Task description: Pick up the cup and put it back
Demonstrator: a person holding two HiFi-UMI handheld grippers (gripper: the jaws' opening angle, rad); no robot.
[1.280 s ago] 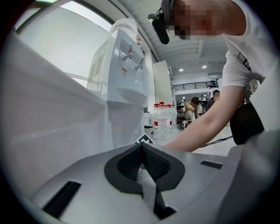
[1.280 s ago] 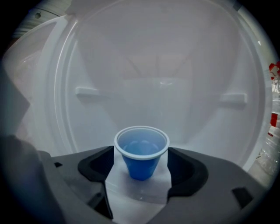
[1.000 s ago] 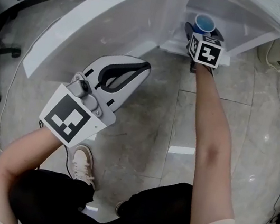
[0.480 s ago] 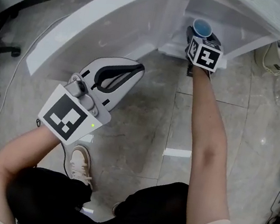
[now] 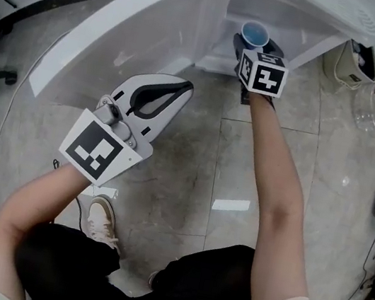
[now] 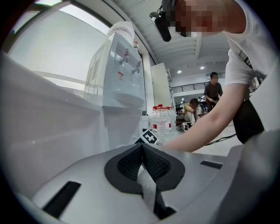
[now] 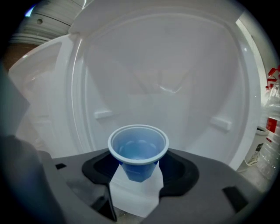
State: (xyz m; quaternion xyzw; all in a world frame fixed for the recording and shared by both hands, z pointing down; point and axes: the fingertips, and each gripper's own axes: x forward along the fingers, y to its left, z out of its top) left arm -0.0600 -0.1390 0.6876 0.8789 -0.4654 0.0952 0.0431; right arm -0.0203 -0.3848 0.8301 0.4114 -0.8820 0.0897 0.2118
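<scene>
Gripped in right claw (image 7: pixel 139 165), jaws just closed onto its sides: cup (image 7: pixel 138 151), upright, rim up, directly over white ledge (image 7: pixel 131 199). Left claw (image 6: pixel 142 153) pinched together, empty, well off to the left. Judged next: lower straight down, keeping axis vertical.

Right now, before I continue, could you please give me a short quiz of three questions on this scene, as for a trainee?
1. True or false: the left gripper holds the blue cup.
2. How does the cup stand? A) lying on its side B) upright between the jaws of the right gripper C) upside down
3. What colour is the compartment behind the cup?

Key:
1. False: its jaws are together, with nothing between them.
2. B. Those jaws have just been closing, and their pads press on the cup.
3. White.
</scene>
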